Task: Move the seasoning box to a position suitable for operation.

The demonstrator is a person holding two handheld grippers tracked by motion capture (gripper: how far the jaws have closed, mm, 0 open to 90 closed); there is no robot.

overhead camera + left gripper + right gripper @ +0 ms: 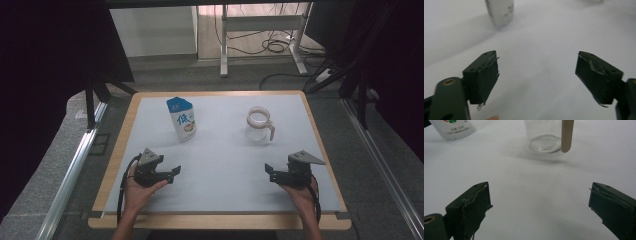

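The table [150, 200], its white top framed in pale wood, took up most of the floor before me. On it, toward eleven o'clock, a blue-and-white pouch [182, 119] stood upright; toward one o'clock, well apart from it, sat a clear glass pitcher [259, 125] with a light wooden handle. Down at seven o'clock the left gripper [173, 172] rested in the person's hand, jaws spread wide with nothing between them. At five o'clock the right gripper [268, 171] mirrored it, jaws likewise spread, the pitcher standing beyond them, untouched.
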